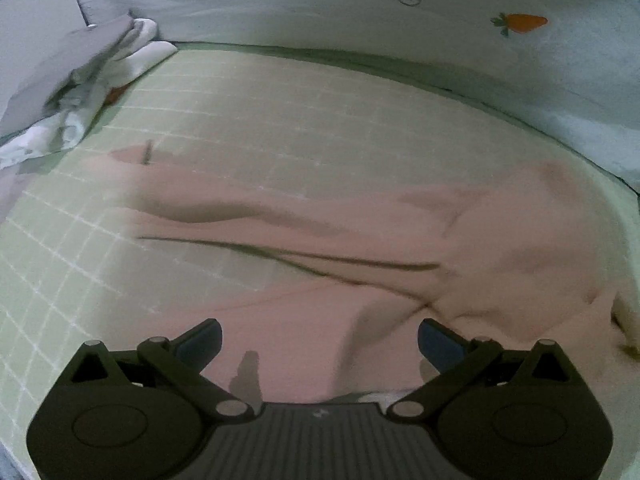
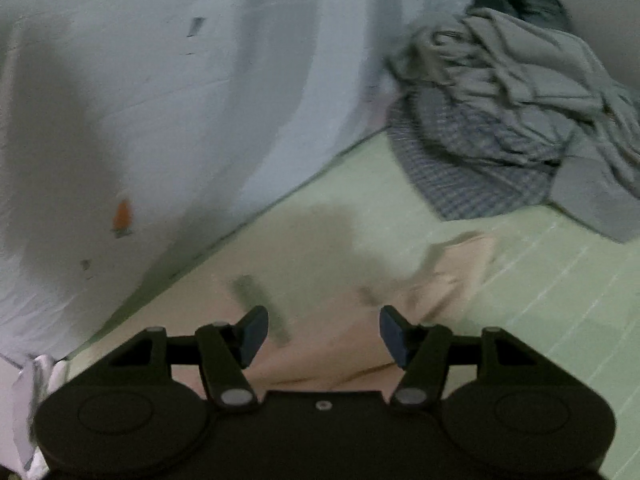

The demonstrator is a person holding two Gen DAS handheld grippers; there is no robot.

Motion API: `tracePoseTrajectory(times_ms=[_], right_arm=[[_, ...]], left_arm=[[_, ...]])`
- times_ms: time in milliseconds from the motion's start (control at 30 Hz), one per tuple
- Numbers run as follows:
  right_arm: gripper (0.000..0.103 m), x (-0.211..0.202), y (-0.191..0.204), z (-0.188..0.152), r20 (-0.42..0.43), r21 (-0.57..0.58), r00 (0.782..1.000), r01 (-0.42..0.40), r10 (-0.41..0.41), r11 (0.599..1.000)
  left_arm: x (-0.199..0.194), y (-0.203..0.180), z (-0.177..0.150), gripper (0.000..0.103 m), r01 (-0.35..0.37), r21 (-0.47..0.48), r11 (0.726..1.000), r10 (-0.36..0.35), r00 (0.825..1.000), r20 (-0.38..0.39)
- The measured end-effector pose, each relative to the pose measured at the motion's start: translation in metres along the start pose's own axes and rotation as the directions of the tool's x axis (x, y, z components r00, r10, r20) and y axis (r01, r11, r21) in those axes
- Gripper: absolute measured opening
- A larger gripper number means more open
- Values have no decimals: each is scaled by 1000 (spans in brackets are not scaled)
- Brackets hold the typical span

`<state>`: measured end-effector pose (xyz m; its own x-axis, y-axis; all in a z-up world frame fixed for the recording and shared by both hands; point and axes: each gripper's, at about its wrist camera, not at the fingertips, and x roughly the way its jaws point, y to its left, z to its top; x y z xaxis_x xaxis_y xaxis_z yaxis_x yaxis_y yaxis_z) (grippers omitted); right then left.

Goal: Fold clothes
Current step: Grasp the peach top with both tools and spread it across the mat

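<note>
A pink garment point(image 1: 360, 248) lies spread and wrinkled on the green checked mat point(image 1: 224, 112). My left gripper point(image 1: 320, 344) is open just above its near part, holding nothing. In the right wrist view an edge of the same pink garment point(image 2: 452, 276) lies on the mat point(image 2: 540, 300). My right gripper point(image 2: 324, 334) is open over that cloth, jaws wide apart and empty. A dark tag or label point(image 2: 260, 308) shows on the cloth near the left finger.
A pile of grey and white clothes point(image 1: 92, 92) sits at the mat's far left corner. A heap of grey and plaid clothes point(image 2: 512, 120) sits at the far right. A pale sheet with carrot prints point(image 1: 520, 24) hangs along the back.
</note>
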<state>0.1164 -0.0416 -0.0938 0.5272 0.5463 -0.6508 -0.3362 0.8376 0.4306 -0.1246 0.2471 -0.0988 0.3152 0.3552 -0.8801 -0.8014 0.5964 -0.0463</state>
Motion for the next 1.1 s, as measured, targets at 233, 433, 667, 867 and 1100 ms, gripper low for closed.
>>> tracePoseTrajectory(times_ms=[233, 433, 667, 867, 1100], right_arm=[[71, 52, -61, 40, -23, 53, 992, 125, -124, 991], [72, 106, -86, 59, -125, 55, 970, 218, -210, 974], [66, 115, -90, 42, -178, 48, 958, 237, -225, 970], [9, 101, -81, 45, -158, 49, 978, 144, -134, 988], [8, -5, -36, 92, 162, 23, 987, -19, 15, 1000]], left_arm=[[25, -38, 29, 102, 58, -41, 998, -57, 998, 10], [53, -55, 39, 81, 39, -52, 998, -43, 996, -79], [59, -55, 39, 29, 57, -64, 996, -61, 995, -74], [49, -54, 53, 8, 147, -55, 988, -147, 989, -4], [-34, -47, 98, 7, 261, 21, 965, -256, 926, 277]])
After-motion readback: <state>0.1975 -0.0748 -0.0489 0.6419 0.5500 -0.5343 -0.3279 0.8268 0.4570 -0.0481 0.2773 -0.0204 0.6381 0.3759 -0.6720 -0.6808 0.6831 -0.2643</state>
